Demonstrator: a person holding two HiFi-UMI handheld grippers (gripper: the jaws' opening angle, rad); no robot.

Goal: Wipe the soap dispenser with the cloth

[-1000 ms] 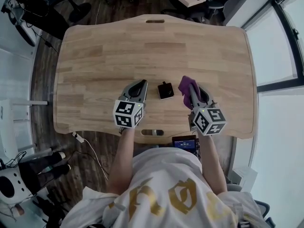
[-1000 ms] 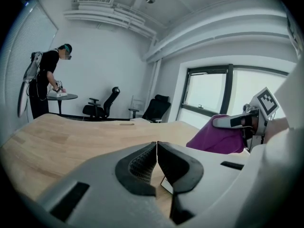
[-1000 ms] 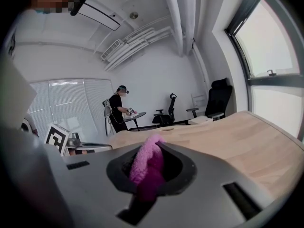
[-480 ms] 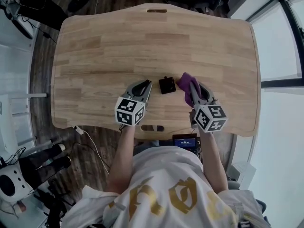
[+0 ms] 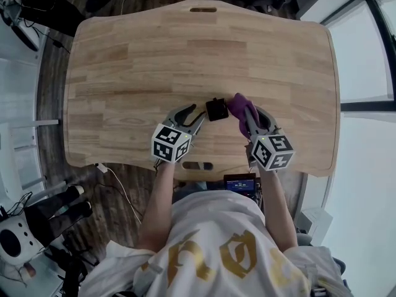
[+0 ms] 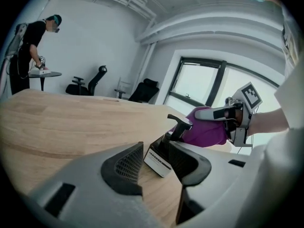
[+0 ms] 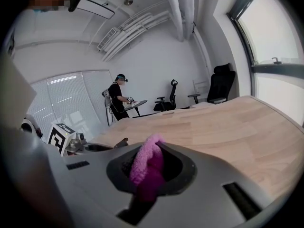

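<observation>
I am setting up the wipe: my left claw [image 5: 195, 115], jaws just opening with the soap dispenser [image 5: 216, 109] ungripped at their mouth, is needing to close on it, while my right claw [image 5: 251, 113] is pinching the cloth [image 5: 238, 106] alongside.

Pictured were one wooden table [image 5: 124, 73], one black soap dispenser [image 5: 216, 109] and one purple cloth [image 5: 238, 106], along with two handheld grippers, the left gripper [image 5: 197, 114] and the right gripper [image 5: 250, 113]. Each carried one marker cube [image 5: 169, 143] [image 5: 271, 152], making two cubes in all. Two people were counted, one operator [image 5: 216, 252] and one second person [image 6: 28, 51], besides one small round table [image 6: 45, 74], three office chairs [image 6: 90, 83] [image 6: 123, 86] [image 6: 144, 90] and one small blue-lit screen [image 5: 240, 185].
</observation>
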